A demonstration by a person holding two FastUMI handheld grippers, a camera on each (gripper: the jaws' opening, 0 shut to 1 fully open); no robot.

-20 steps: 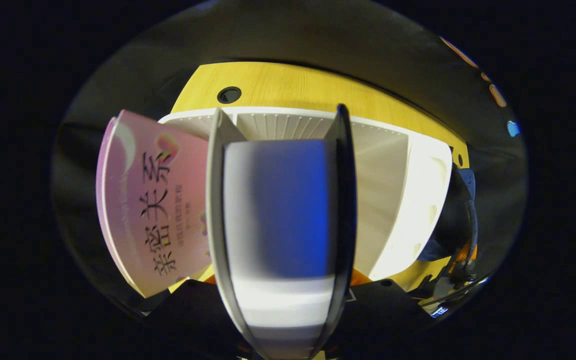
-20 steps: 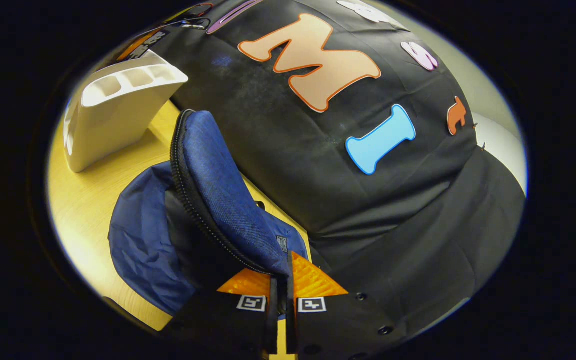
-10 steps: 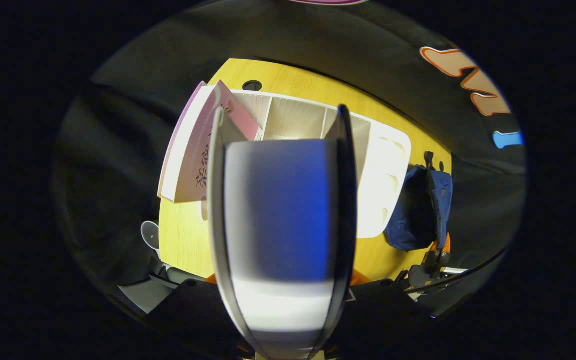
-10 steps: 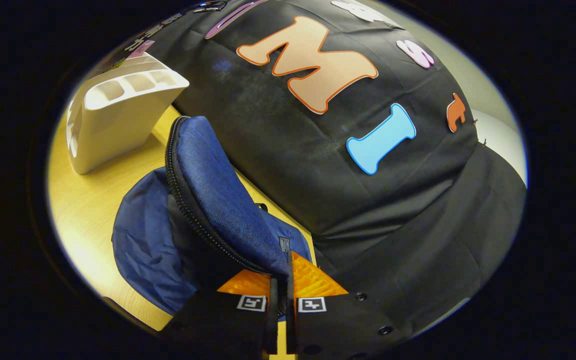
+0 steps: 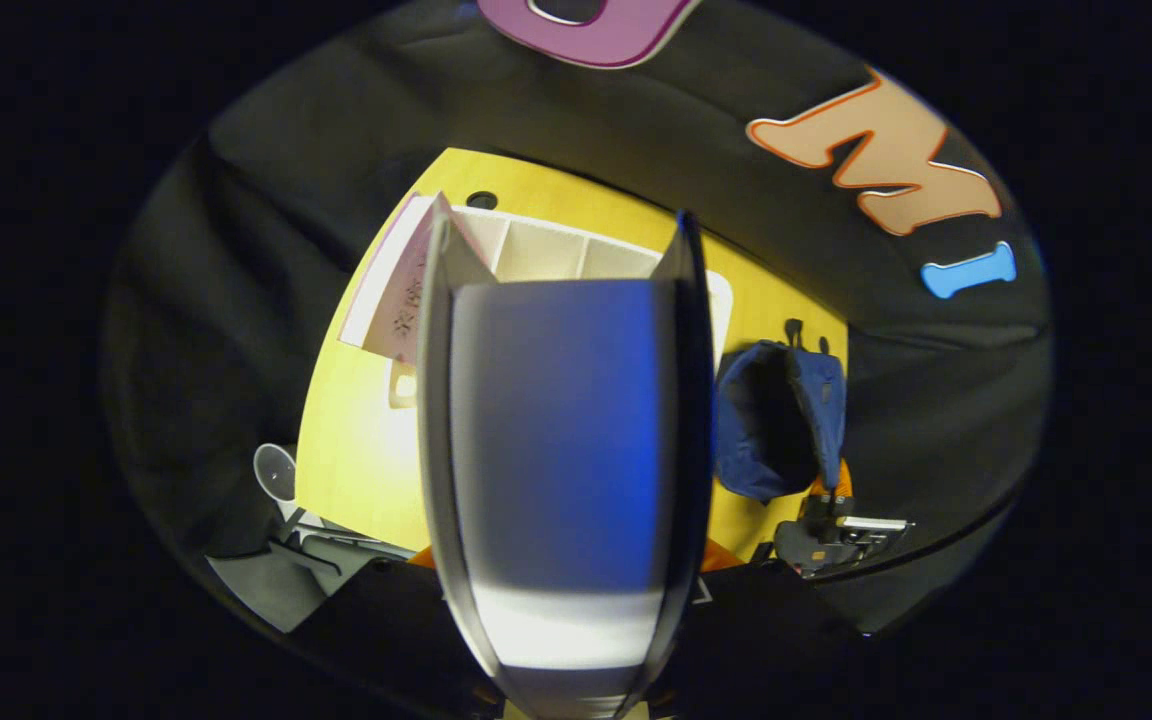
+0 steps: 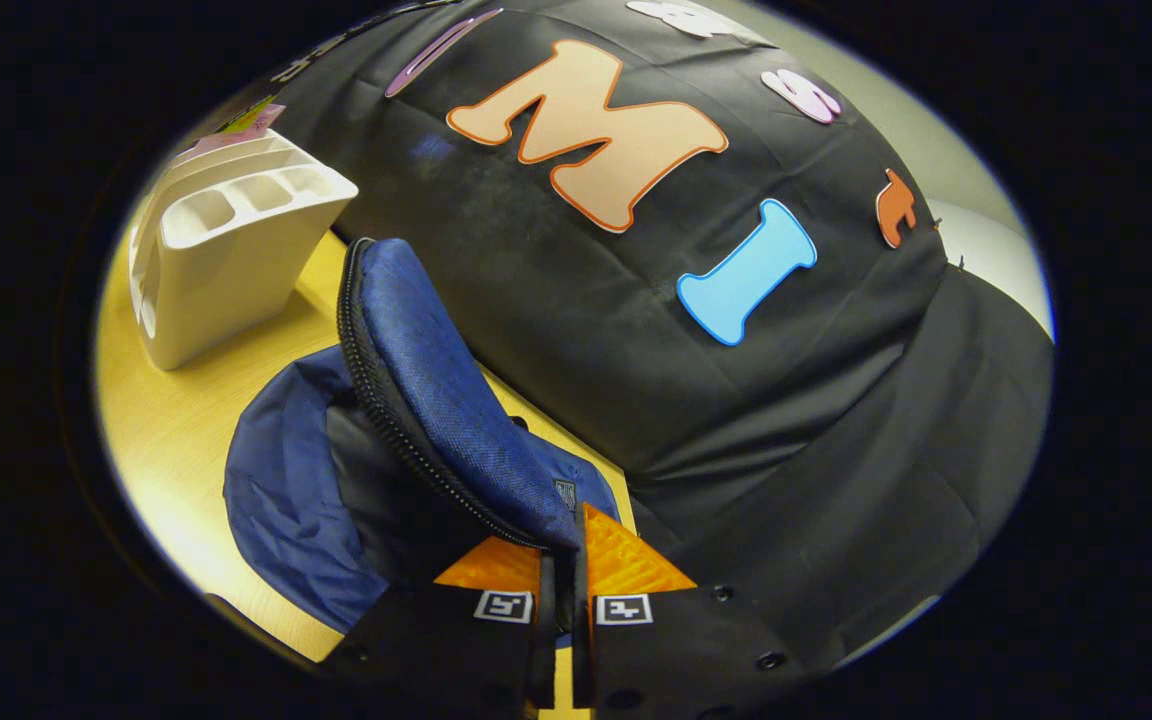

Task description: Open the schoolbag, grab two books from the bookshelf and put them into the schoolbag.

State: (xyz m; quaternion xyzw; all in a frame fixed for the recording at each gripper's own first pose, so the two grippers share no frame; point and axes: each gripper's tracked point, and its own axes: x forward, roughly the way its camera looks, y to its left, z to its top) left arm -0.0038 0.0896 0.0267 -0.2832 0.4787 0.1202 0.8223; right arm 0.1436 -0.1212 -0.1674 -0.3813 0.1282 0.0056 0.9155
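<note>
A blue and white book stands close in front of the left gripper view, and my left gripper is shut on it, high above the table. Behind it is the white bookshelf, with a pink book leaning in its left end. To the right the blue schoolbag lies open. In the right gripper view my right gripper is shut on the edge of the schoolbag's flap and holds it up over the dark opening of the schoolbag. The bookshelf stands beyond the bag.
The yellow wooden table has a round cable hole behind the shelf. A clear round object and grey gear lie off the table's near left edge. The black booth cloth hangs right behind the bag.
My left gripper has drawn the blue book up and away from the shelf, so the shelf and table look smaller and the bag has come into view. The right gripper keeps holding the flap.
</note>
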